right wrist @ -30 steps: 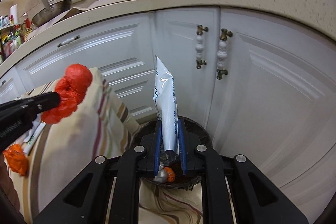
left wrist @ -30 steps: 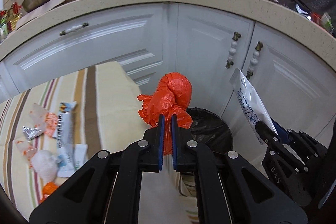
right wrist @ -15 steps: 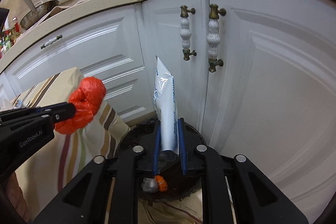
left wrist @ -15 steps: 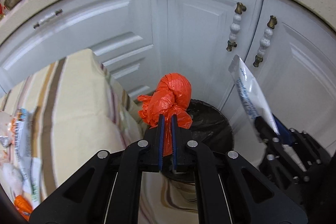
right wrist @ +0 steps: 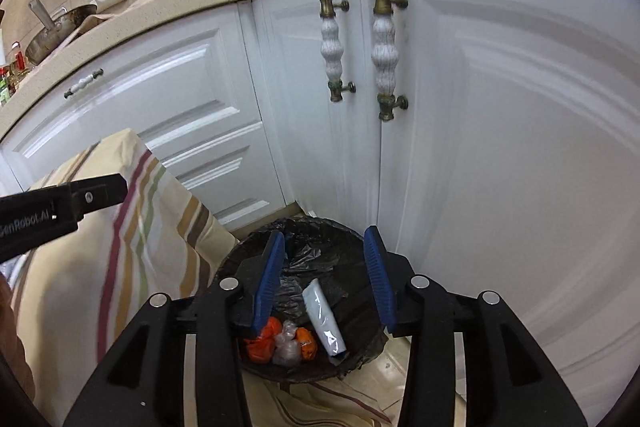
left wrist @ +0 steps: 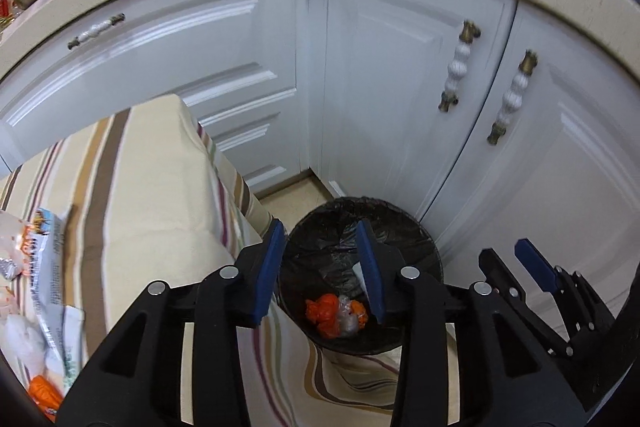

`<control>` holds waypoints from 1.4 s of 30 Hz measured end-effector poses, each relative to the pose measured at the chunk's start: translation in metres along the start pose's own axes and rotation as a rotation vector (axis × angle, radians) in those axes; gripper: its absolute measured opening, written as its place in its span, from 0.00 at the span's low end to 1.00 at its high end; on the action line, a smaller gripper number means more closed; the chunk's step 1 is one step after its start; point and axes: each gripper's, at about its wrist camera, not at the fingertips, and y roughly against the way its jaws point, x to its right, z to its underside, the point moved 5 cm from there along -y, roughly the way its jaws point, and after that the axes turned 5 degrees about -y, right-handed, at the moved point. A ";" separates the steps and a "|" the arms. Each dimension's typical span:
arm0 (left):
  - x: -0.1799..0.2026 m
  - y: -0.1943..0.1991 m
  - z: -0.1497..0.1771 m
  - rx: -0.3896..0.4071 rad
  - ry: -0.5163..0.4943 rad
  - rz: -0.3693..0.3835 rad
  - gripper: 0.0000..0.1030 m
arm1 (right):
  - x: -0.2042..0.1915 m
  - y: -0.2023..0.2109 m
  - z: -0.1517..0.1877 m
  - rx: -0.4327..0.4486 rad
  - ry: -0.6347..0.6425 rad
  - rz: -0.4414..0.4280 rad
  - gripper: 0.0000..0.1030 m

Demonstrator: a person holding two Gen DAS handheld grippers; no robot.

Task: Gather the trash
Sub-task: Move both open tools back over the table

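1. At the lower centre of both wrist views, hovering over the black-lined trash bin (left wrist: 420, 247): left gripper (left wrist: 322, 267) and right gripper (right wrist: 326, 277), each spread wide with nothing between the blue pads
2. Lying in the bin bottom: orange bag (right wrist: 262, 343), a clear crumpled wrapper (right wrist: 286, 347) and the white pouch (right wrist: 324, 323), leaning against the liner at lower centre of the right view
3. Waiting at the lower left edge of the left view, on the striped tablecloth (left wrist: 160, 187): more wrappers (left wrist: 44, 267) and an orange scrap (left wrist: 44, 391), blurred, so judging the collecting as only partly done
4. Judging the step in hand as clearing the bin after a drop and going back for the rest
5. Doing it well probably meaning lifting both tools straight up before swinging toward the left of the frame, keeping the fingers off the liner rim and off each other
6. Keeping the jaws wide on the approach, then closing on one wrapper at a time, pinching a raised fold rather than the cloth beneath
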 end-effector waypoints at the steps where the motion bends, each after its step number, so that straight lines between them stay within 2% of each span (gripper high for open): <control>1: -0.002 0.005 -0.001 0.008 0.001 0.001 0.41 | -0.003 0.007 -0.002 0.006 0.000 -0.003 0.43; 6: -0.025 0.045 0.006 0.063 -0.001 -0.021 0.43 | -0.021 0.037 -0.003 0.032 0.012 -0.027 0.49; 12: -0.076 0.094 0.028 0.100 0.039 -0.086 0.44 | -0.061 0.070 0.003 0.041 0.033 -0.094 0.52; 21: -0.174 0.153 0.079 0.096 0.137 -0.228 0.44 | -0.154 0.103 0.030 0.007 0.133 -0.264 0.54; 29: -0.251 0.188 0.131 0.062 0.243 -0.344 0.44 | -0.226 0.122 0.060 -0.032 0.252 -0.384 0.56; 36: -0.293 0.205 0.167 0.036 0.316 -0.399 0.44 | -0.267 0.132 0.083 -0.068 0.333 -0.444 0.60; 42: -0.318 0.212 0.190 0.019 0.365 -0.421 0.44 | -0.288 0.132 0.099 -0.106 0.391 -0.457 0.67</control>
